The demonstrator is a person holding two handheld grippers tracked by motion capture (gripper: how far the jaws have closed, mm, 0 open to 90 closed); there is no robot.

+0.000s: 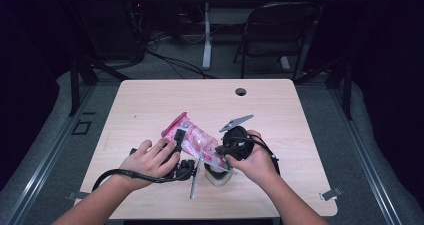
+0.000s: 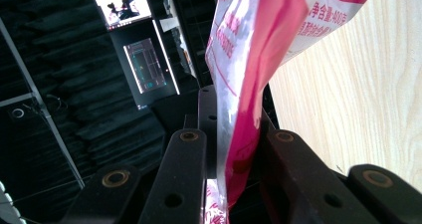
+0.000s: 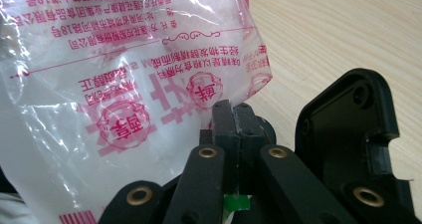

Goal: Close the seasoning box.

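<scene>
While the high view looks down on the pale wooden tabletop [image 1: 150,100], a clear bag printed in pink [image 1: 196,139] lies slanted near its middle, stretched between both hands. Its pink sealed end points toward ten o'clock and its clear end toward four o'clock. The left tool [image 1: 178,146] sits at the bag's eight o'clock side, under the person's left hand [image 1: 147,161], with its black jaw against the bag's pink edge; its cable loops off toward eight o'clock. The right tool [image 1: 223,152] sits at the bag's four o'clock corner, held in the right hand [image 1: 257,161], its grey three-cornered plate tilted toward twelve o'clock. A small clear container [image 1: 216,176] stands on the tabletop just below the bag's lower end, between the two hands, and a thin metal strip leans beside it.

Seen from the left gripper view, the bag [image 2: 259,59] rises edge-on from between the two black jaws — the pink seam runs straight down into the gap, and the jaws are closed on it. The bag climbs toward one o'clock, with the tabletop [image 2: 358,114] at three o'clock.

From the right gripper view, the bag [image 3: 124,74] spreads across the nine to twelve o'clock part of the picture, its pink lettering reading mirrored and upside down through the clear film. The jaws meet tip to tip at the centre — clamped on the bag's lower corner, where the film is pinched between them. Bare tabletop [image 3: 338,30] lies at two o'clock.
</scene>
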